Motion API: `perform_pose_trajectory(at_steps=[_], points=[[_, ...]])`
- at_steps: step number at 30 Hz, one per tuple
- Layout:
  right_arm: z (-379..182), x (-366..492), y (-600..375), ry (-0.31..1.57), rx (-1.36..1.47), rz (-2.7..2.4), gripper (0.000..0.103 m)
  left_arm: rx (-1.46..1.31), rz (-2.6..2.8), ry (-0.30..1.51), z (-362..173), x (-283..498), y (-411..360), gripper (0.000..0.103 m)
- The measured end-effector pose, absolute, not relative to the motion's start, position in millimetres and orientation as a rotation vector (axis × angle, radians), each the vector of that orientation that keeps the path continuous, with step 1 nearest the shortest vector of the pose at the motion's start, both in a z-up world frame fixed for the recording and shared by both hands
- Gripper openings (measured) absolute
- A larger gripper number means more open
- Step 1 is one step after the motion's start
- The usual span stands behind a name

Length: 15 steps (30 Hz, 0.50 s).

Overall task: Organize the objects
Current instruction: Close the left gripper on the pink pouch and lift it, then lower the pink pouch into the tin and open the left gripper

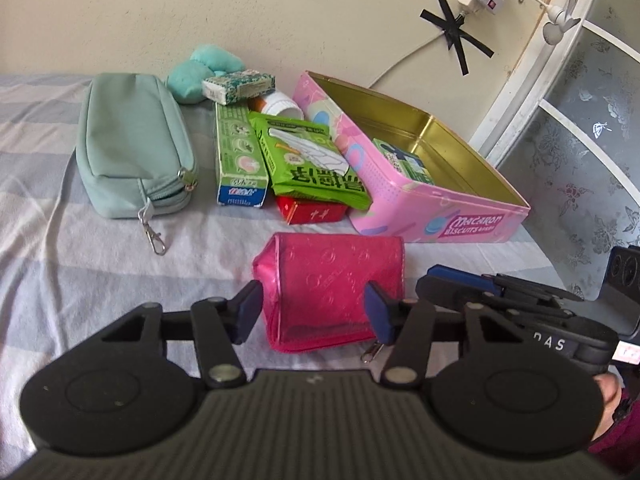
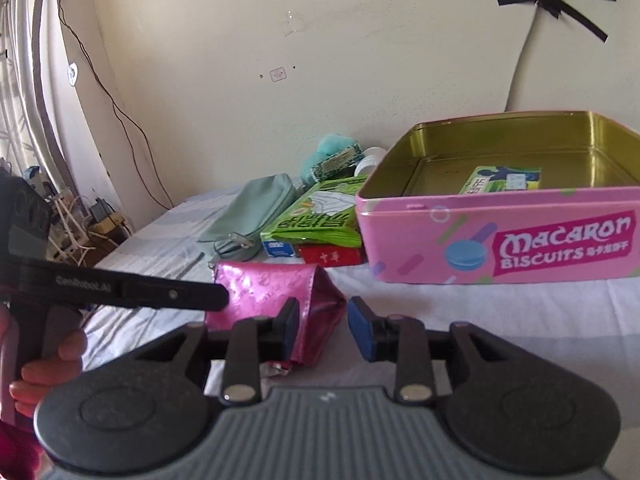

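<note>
A shiny pink pouch (image 1: 328, 272) (image 2: 264, 292) lies on the striped bedsheet in front of an open pink biscuit tin (image 1: 420, 208) (image 2: 420, 232). My left gripper (image 1: 314, 312) straddles the pouch, and both blue pads press on its sides, so the pouch bulges upward. In the right wrist view the left gripper (image 2: 216, 300) reaches over the pouch from the left. My right gripper (image 2: 323, 326) (image 1: 428, 280) stands slightly open at the pouch's other end, which sits in the narrow gap. A small green box (image 1: 404, 164) (image 2: 500, 180) lies inside the tin.
Left of the tin lie a mint zip pouch (image 1: 128, 140), a long green box (image 1: 240, 152), a green packet (image 1: 316, 160) on a red box (image 1: 312, 210), a white bottle (image 1: 280, 106), a patterned box (image 1: 238, 86) and a teal plush (image 1: 204, 72). The wall stands close behind.
</note>
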State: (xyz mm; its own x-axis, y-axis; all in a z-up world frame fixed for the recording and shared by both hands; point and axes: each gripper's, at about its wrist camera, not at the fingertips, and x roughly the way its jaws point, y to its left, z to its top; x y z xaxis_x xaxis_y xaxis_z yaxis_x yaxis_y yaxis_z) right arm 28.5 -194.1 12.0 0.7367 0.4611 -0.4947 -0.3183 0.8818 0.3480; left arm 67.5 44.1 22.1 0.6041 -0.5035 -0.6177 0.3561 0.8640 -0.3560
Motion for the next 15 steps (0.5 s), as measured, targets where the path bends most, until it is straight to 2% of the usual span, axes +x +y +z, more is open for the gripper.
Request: perform_pose_trajectory(at_steps=[1, 3, 4, 9, 15], points=[[9, 33, -192, 0.619, 0.251, 0.442, 0.030, -0.208, -0.500, 0.787, 19, 68, 43, 0.053], [-1, 42, -188, 0.665, 0.265, 0.464, 0.031, -0.203, -0.493, 0.813, 14, 71, 38, 0.037], [-5, 45, -185, 0.692, 0.284, 0.491, 0.027, -0.197, -0.488, 0.817, 14, 71, 35, 0.034], [19, 25, -198, 0.541, 0.224, 0.453, 0.026, -0.148, -0.520, 0.749, 43, 71, 12, 0.035], [52, 14, -246, 0.342, 0.187, 0.294, 0.027, -0.031, -0.596, 0.595, 83, 94, -59, 0.035]])
